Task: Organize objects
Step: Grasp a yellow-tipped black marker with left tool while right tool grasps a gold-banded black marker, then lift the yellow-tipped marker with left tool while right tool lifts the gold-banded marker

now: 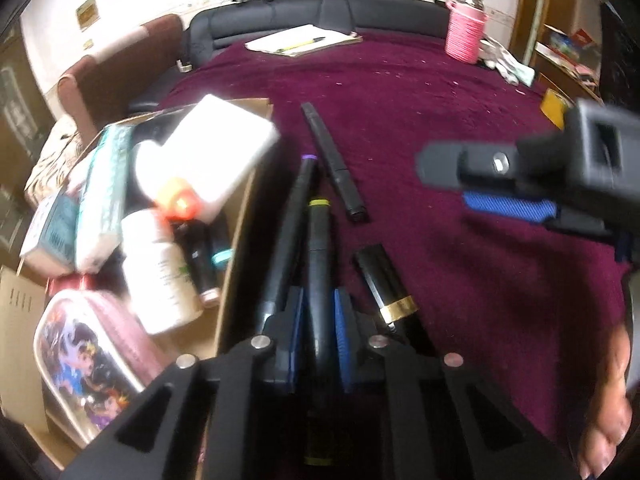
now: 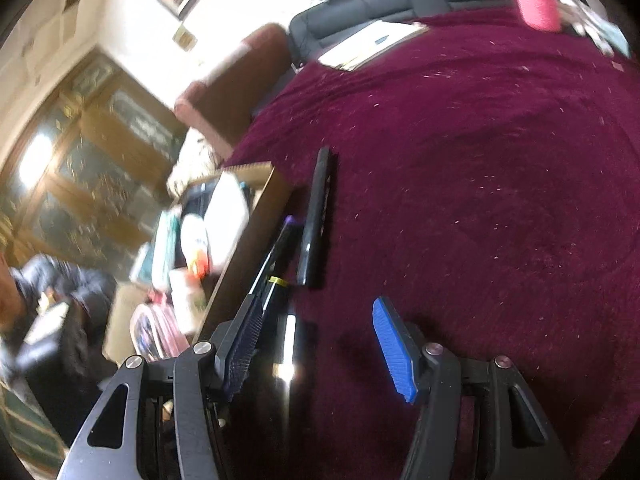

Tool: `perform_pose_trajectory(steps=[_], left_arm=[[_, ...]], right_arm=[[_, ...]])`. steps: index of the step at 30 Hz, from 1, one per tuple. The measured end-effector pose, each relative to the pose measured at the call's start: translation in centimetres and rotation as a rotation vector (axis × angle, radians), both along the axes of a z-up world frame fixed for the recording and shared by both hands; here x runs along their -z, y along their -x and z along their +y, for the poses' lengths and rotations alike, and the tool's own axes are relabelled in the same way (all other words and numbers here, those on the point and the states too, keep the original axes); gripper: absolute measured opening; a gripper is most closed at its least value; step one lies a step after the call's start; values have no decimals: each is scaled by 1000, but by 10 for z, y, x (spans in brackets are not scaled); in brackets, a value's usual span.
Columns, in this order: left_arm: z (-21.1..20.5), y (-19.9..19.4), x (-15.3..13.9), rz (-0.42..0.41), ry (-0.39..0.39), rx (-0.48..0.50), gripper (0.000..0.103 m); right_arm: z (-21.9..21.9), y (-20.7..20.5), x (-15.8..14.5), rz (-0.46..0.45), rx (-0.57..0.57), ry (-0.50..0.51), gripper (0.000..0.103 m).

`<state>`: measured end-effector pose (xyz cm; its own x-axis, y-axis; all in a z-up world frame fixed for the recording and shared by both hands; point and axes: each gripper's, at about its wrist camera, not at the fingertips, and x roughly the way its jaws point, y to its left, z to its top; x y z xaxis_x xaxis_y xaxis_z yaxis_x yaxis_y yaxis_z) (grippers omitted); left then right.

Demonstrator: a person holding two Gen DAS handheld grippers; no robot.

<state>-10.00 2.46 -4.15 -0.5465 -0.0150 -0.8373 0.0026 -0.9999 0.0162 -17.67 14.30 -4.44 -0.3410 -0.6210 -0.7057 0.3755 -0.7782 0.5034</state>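
L gripper jaws are clamped narrow on the yellow-band marker, low on the maroon cloth beside the cardboard box. R gripper jaws are held approx half open, nothing gripped. Marker should be lifted straight, clear of the purple-band marker touching it, then set into the box w/o knocking the bottles.

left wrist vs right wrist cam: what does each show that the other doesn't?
Left wrist only: left gripper shut on the yellow-banded marker, the gold-banded tube beside it, and a pen on the notepad.
Right wrist only: right gripper with open jaws, and a glass-fronted cabinet.
Both: cardboard box, purple-banded marker, maroon cloth.
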Motion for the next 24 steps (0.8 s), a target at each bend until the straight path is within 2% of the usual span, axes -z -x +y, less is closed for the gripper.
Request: perform_pose_trajectory(steps=[5, 8, 10, 13, 19, 24], left_arm=[[-10, -23, -2, -2, -87, 27, 14], [-12, -35, -1, 7, -99, 40, 14], [-13, -40, -1, 10, -108, 43, 14], [-13, -38, -1, 20, -105, 47, 14], [-9, -36, 1, 37, -76, 43, 14], [-4, -34, 2, 42, -40, 19, 14]], right_arm=[[-25, -18, 0, 58, -85, -113, 51], [-39, -27, 5, 105, -109, -217, 38], [-46, -32, 11, 122, -141, -254, 37], [-57, -40, 15, 180, -169, -364, 21], [-41, -38, 15, 266, -120, -500, 20], [-15, -32, 17, 242, -92, -456, 20]])
